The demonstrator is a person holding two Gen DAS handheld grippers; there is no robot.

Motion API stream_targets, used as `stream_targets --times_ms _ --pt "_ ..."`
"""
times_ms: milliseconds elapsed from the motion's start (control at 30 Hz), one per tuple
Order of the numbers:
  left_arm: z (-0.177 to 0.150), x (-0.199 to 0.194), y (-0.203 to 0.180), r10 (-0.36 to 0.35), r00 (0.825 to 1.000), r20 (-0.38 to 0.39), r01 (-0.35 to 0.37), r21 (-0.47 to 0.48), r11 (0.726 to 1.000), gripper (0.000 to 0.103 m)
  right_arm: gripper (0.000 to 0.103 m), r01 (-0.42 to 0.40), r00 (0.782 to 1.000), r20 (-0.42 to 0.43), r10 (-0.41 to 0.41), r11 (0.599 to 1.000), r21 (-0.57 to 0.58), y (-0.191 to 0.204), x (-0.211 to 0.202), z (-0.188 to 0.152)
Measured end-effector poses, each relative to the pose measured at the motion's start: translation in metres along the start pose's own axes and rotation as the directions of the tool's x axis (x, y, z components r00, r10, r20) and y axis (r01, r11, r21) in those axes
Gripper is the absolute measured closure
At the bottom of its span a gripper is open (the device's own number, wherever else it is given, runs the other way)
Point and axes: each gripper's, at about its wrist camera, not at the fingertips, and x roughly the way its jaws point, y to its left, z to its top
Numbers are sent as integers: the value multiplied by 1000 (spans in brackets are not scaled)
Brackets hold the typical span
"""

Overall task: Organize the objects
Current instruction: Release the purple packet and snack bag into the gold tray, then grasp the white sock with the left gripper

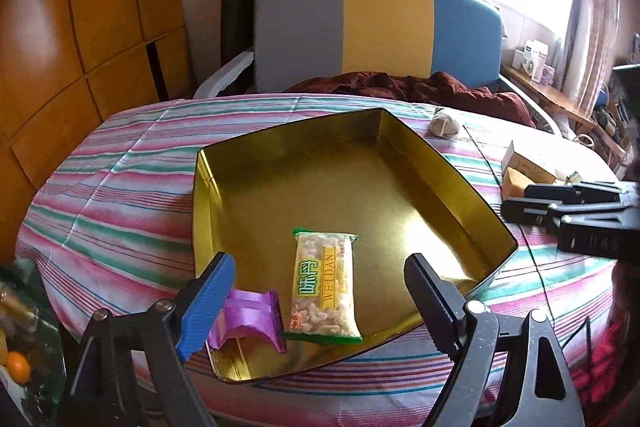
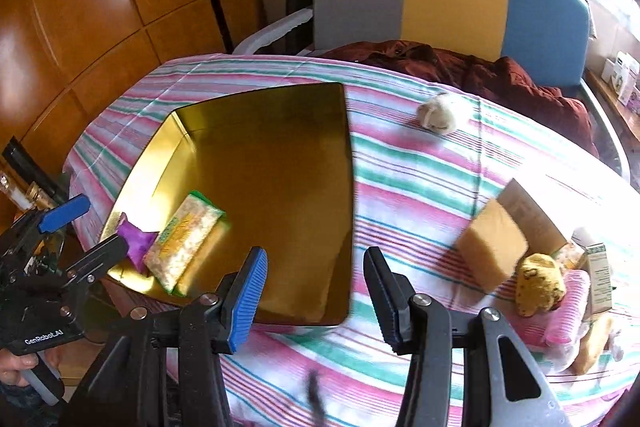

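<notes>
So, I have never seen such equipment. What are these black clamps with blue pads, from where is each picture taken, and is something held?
They are two hand-held grippers; a person squeezes them. Each picture comes from a camera on one gripper, looking along its fingers. The left gripper is open above a gold tin holding a snack packet and a purple wrapper. The right gripper is open and empty over the striped cloth. Boxes and small items wait beside it.
</notes>
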Motion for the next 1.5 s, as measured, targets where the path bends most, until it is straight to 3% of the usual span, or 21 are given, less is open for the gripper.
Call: stream_targets --times_ms 400,567,700,800,1133,1500 --pt "14 12 -31 -63 998 -7 63 87 994 13 52 120 992 23 -124 983 141 -102 -19 18" --pt "23 18 -46 -96 995 -16 97 125 987 13 52 185 979 46 -199 960 208 -155 -20 28" --pt "39 25 -61 -135 991 -23 137 146 980 12 38 230 964 66 -258 932 282 -197 -15 29" --pt "52 33 -73 -161 986 -37 165 157 974 12 38 212 963 84 -255 916 341 -218 -12 22" --pt "118 87 -122 -243 967 -80 254 194 948 13 37 130 974 113 -197 890 438 -243 -14 7" --pt "185 206 -174 -240 942 -236 289 204 935 13 36 115 983 88 -162 913 390 -231 -9 9"
